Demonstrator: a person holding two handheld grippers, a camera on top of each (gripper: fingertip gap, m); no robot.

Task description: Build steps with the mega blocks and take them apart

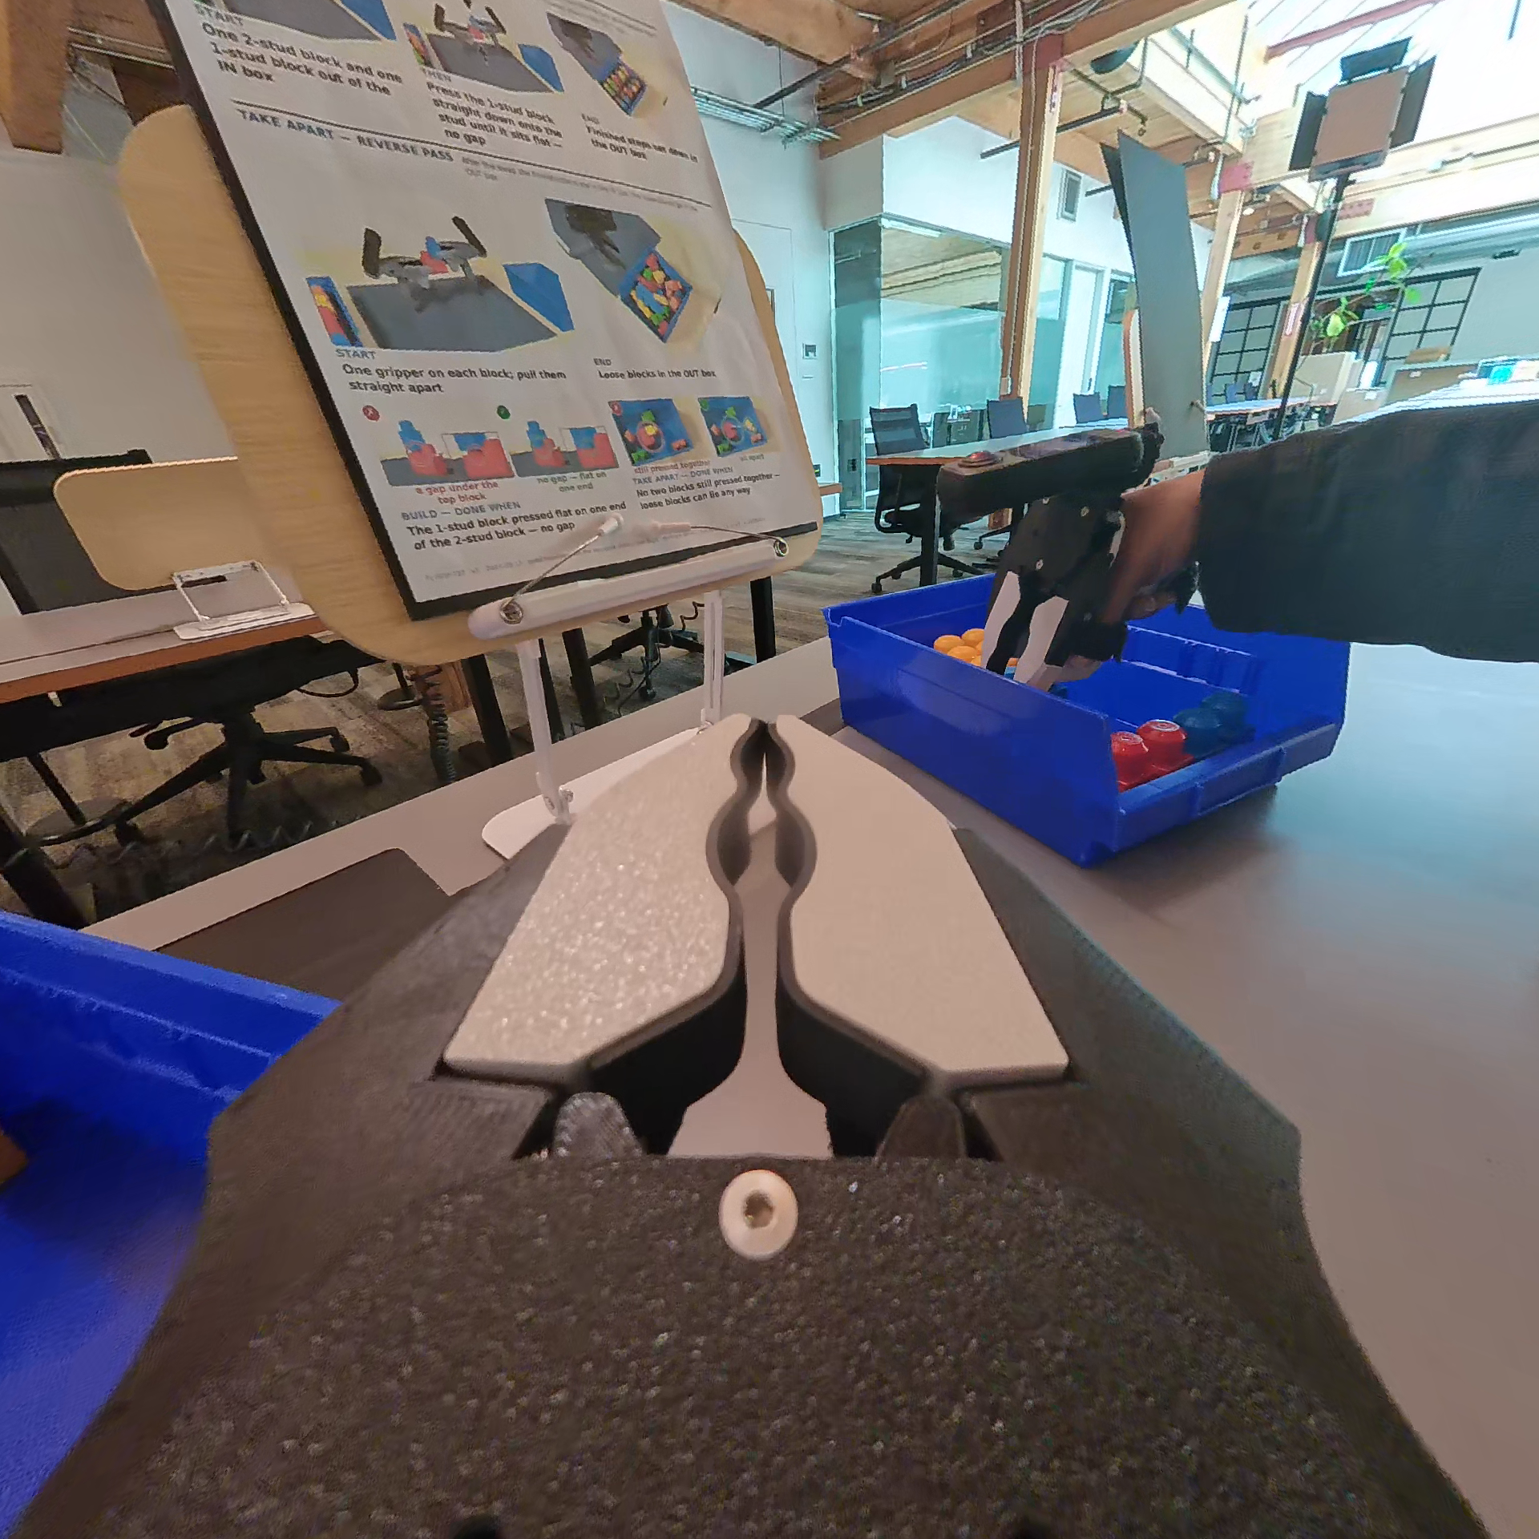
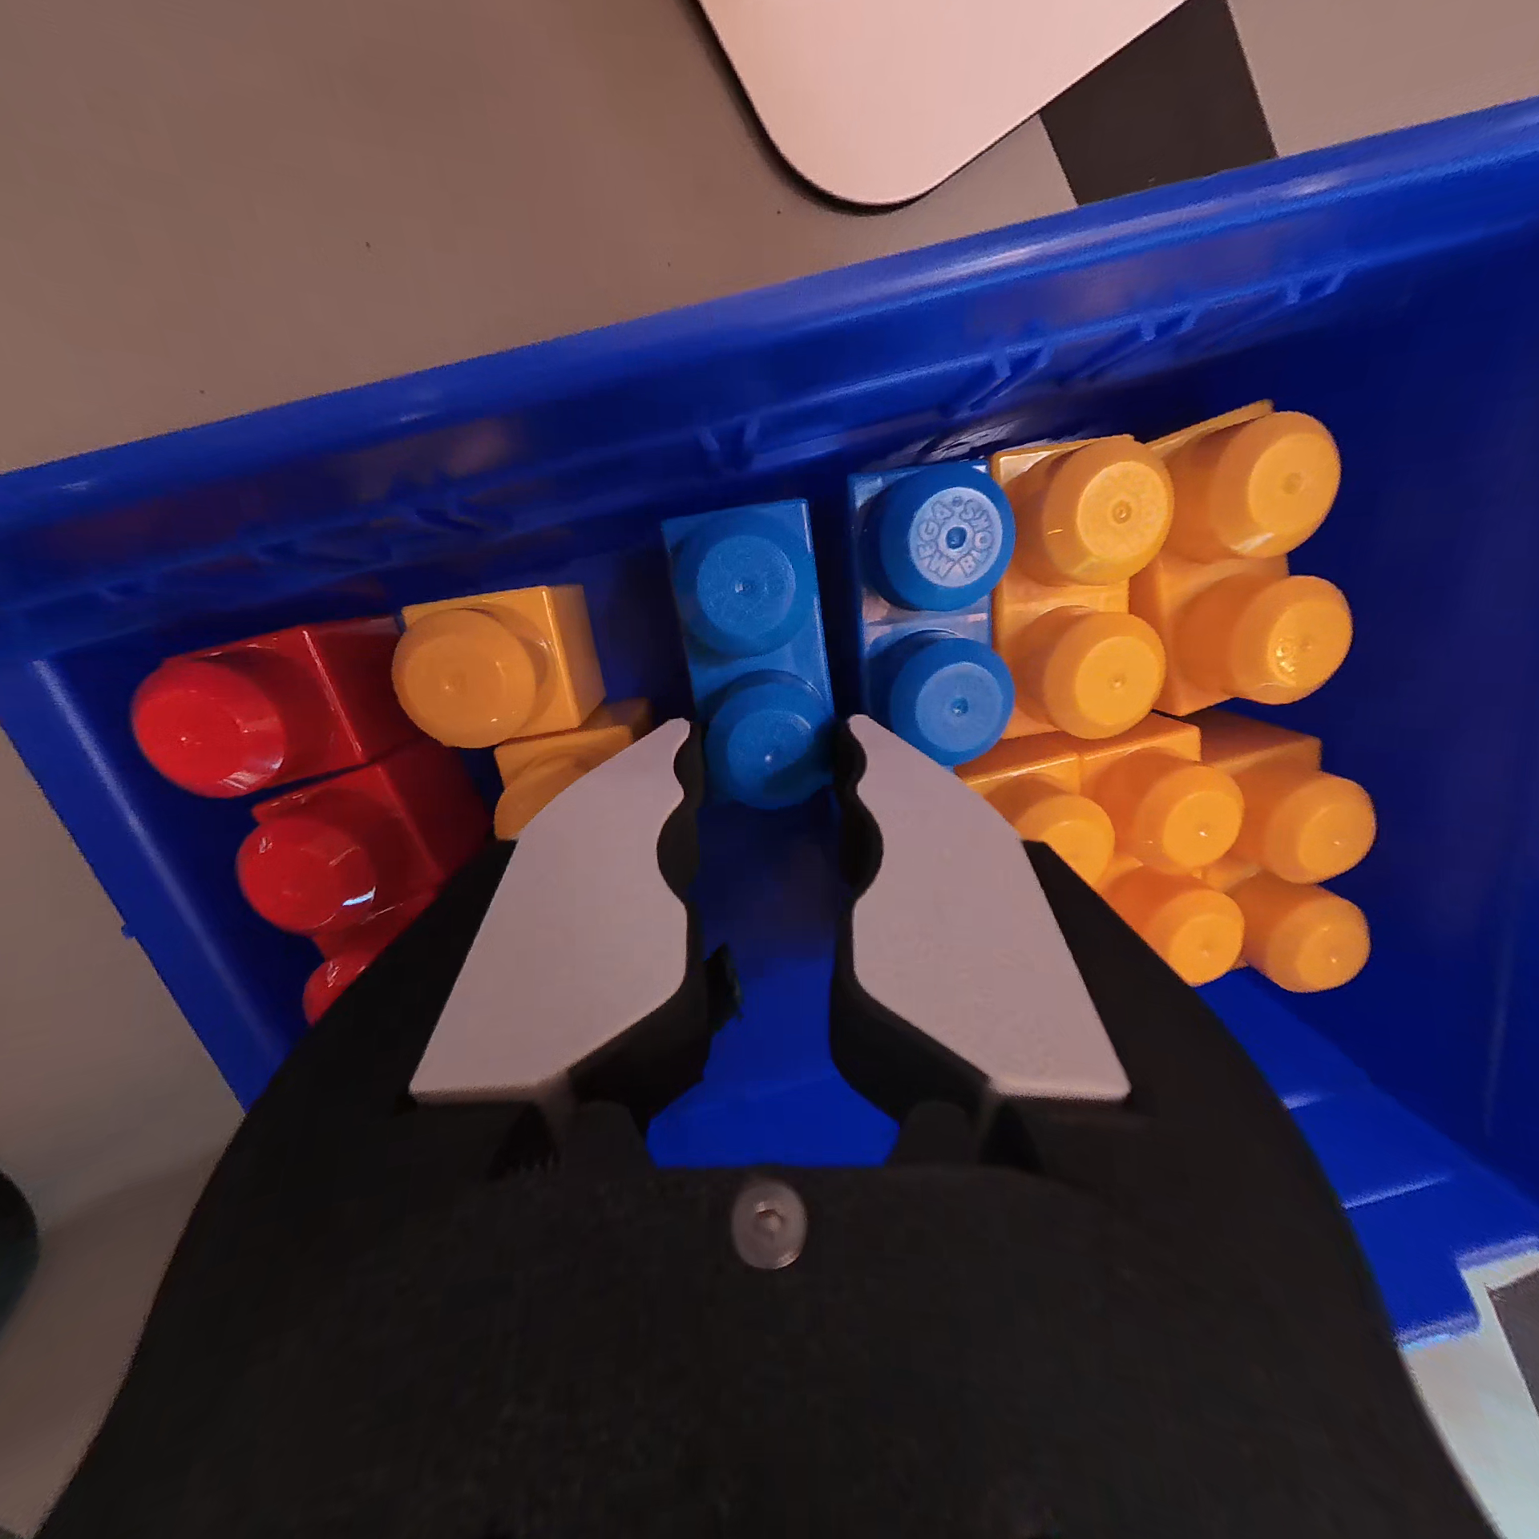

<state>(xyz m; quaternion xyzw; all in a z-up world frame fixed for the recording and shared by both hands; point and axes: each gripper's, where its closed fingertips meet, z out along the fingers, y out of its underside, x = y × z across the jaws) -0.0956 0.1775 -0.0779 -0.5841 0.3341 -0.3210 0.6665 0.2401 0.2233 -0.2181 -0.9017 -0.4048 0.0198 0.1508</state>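
Note:
A blue bin holds mega blocks standing in rows: red ones at left, an orange one-stud block, two blue two-stud blocks, and several orange blocks at right. My right gripper is open, its tips close on either side of the near stud of the left blue block; contact is unclear. It also shows in the left wrist view, reaching down into the bin. My left gripper is shut and empty above the grey table.
An instruction sheet on a wooden stand stands ahead of the left gripper, its white base on the table. A second blue bin lies at lower left beside a dark mat. A person's sleeve reaches in from the right. The grippers' ends are close to 35 cm from one another.

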